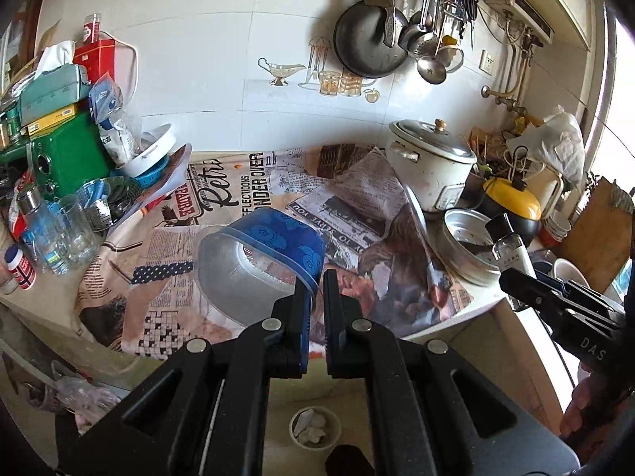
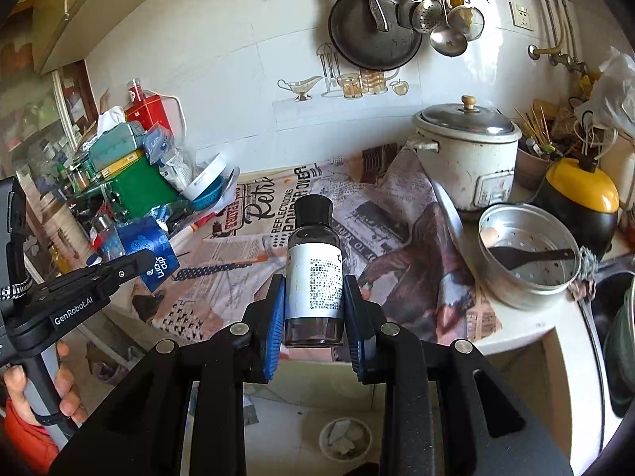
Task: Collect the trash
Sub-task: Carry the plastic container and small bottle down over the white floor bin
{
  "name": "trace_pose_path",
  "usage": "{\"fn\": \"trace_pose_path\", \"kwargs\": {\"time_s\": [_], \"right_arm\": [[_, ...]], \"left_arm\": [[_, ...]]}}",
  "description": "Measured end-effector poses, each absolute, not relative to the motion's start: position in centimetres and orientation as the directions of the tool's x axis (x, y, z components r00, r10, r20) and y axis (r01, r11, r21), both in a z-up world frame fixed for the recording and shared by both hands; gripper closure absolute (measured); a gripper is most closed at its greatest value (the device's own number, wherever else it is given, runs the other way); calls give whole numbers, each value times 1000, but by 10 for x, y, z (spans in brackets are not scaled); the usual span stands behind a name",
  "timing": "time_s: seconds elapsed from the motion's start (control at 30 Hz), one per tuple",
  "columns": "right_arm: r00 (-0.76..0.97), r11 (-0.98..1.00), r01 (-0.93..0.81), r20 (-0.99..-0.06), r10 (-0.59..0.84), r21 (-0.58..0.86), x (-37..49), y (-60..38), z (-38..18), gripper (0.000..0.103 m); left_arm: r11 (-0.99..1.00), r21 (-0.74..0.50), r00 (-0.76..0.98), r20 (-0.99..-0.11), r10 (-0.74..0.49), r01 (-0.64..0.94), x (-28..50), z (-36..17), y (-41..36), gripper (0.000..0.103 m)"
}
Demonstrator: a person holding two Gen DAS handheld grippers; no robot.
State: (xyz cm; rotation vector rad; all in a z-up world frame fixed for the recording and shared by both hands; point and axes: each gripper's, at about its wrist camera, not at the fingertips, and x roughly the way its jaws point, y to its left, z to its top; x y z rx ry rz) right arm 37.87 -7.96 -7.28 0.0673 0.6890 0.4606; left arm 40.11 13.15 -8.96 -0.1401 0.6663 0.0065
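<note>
left wrist view: left gripper [image 1: 316, 289] has its jaws pinched nearly together on the thin rim of a blue paper cup [image 1: 264, 256], which hangs tipped on its side, open mouth toward the lens, empty as far as can be seen. right wrist view: right gripper [image 2: 314, 301] stands narrow, pads clamped on both sides of a small bottle [image 2: 314, 265] with black cap and white printed label, held upright; contents cannot be told. each gripper shows at the edge of the other's view, so the two are carried side by side, both above the front edge of the counter [image 2: 528, 329]. step in hand, as judged: both pieces of trash are picked up and in transit, not yet dropped. a small round bin [image 2: 344, 440] with crumpled white paper inside sits on the floor below, between the gripper arms. next move probably calls for lowering each load over that bin and releasing one at a time; the cup's grip on a thin rim looks the less secure. surface: counter covered by a newspaper-print cloth [image 1: 222, 198], bare in the middle. right side: white rice cooker [image 2: 468, 158], perforated metal pot [image 2: 528, 254] with a dark spatula, yellow-and-black appliance [image 2: 579, 194]. left side: green box [image 1: 67, 154], glasses, stacked clutter. white tiled wall [image 1: 222, 39] with hanging pan [image 1: 369, 39] and ladles.
</note>
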Motion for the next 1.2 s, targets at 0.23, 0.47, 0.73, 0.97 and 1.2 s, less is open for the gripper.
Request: {"fn": "trace_pose_path", "kwargs": {"time_s": [0.23, 0.47, 0.73, 0.97, 1.2], "right_arm": [[651, 908, -349, -637, 412, 231, 326, -70, -83, 78], [602, 916, -335, -697, 389, 222, 303, -70, -106, 78], [529, 921, -310, -763, 372, 235, 316, -90, -175, 78], [430, 919, -314, -827, 362, 239, 339, -106, -265, 77], [342, 916, -339, -878, 334, 216, 359, -114, -353, 77]], "left_arm": [[992, -124, 749, -658, -75, -10, 350, -100, 132, 99], [986, -164, 687, -716, -124, 7, 335, -131, 123, 99], [986, -163, 568, -815, -116, -32, 352, -227, 99, 99], [974, -186, 450, -886, -110, -128, 371, -344, 84, 99], [958, -204, 347, -929, -125, -199, 387, -459, 77, 99]]}}
